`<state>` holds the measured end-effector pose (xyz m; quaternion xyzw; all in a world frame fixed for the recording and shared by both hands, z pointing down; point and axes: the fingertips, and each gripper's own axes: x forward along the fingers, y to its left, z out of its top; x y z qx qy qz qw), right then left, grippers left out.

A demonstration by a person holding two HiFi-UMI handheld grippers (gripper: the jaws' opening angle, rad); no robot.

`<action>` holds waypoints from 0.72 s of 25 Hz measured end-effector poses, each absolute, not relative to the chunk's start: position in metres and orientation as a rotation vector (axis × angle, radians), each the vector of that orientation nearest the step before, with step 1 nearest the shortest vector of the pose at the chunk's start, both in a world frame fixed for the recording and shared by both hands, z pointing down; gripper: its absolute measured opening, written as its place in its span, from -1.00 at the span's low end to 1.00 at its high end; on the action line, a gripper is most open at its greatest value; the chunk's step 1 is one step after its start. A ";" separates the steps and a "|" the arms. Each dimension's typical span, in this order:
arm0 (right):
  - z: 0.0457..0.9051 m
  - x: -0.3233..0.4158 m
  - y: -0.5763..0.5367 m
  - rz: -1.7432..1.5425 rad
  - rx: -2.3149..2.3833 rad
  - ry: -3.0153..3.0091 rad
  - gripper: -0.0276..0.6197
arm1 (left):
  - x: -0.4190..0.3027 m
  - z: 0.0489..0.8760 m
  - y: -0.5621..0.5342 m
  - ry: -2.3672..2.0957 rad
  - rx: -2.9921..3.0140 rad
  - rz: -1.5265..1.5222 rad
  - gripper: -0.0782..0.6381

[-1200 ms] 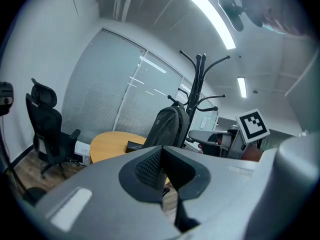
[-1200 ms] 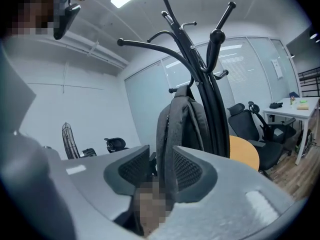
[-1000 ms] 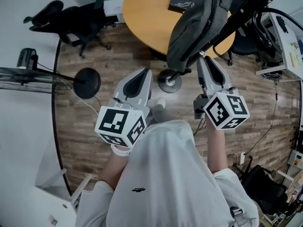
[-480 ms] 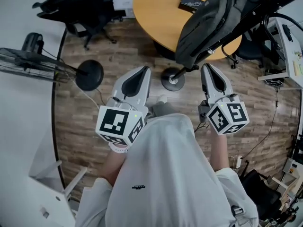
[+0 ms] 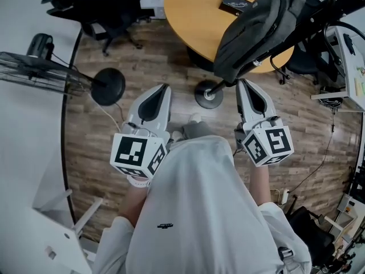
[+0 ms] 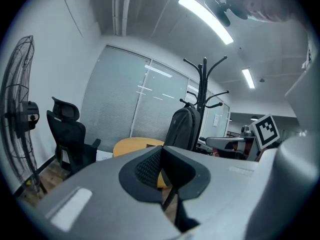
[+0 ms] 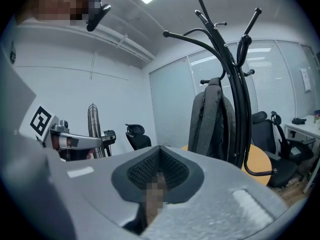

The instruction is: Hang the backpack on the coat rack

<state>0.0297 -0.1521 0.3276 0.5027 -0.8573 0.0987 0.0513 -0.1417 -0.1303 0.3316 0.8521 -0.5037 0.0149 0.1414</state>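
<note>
Hanging from the black coat rack (image 5: pixel 206 95), the grey backpack (image 5: pixel 256 30) sits at about one o'clock in the head view, draped against the leaning pole beside a round wooden table (image 5: pixel 191 7) at twelve o'clock. A person stands just short of the rack's base with both tools clear of the bag. The left gripper (image 5: pixel 162 88), at about ten o'clock from the person's lap, has its jaws pressed together on nothing. The right gripper (image 5: pixel 242 83), at about two o'clock, has just been closing its jaws, which now meet with nothing between them. The bag looks soft and slack-sided, probably of moderate weight and apt to swing. Its top loop or a shoulder strap near the hook seems the surest hold should it need resettling.
</note>
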 end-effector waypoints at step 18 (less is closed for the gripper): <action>0.332 0.022 -0.147 0.293 1.501 -2.634 -0.91 | -0.136 0.337 -0.129 -1.418 2.463 0.035 -0.73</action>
